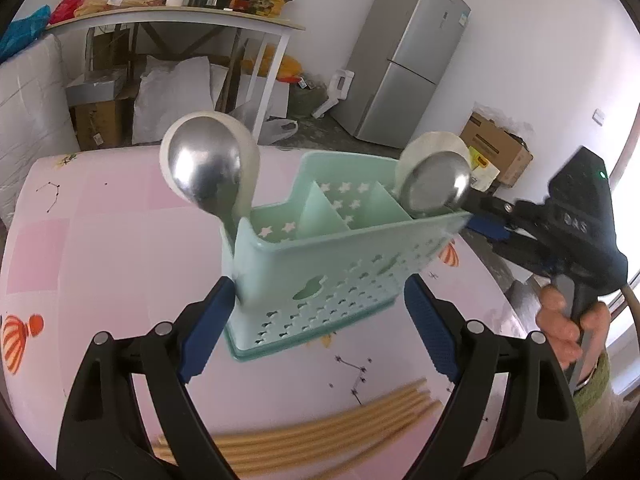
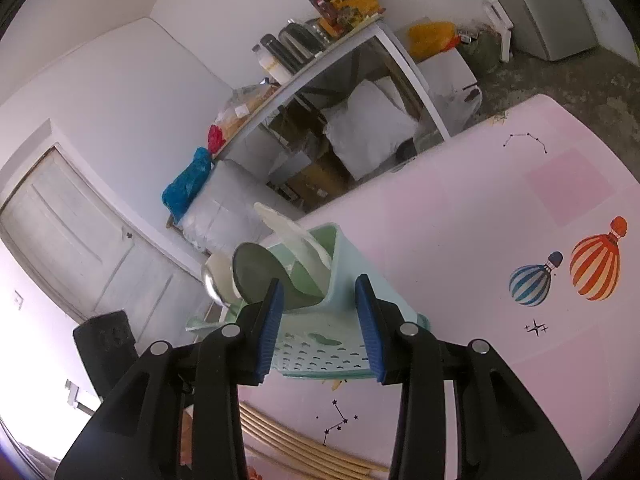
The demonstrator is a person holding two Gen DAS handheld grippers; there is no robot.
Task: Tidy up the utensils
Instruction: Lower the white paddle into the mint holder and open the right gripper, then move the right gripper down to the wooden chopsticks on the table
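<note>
Left wrist: caddy (image 1: 320, 256) sits between fingers (image 1: 208, 332), seemingly untouched.

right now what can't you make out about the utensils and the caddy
- Spoon handles: hidden inside the green caddy in both views; only the bowls of the left spoon and right spoon show.
- Chopsticks: ends covered by the left gripper arms and cut by the bottom edge.
- Caddy floor: hidden by its dividers.
</note>
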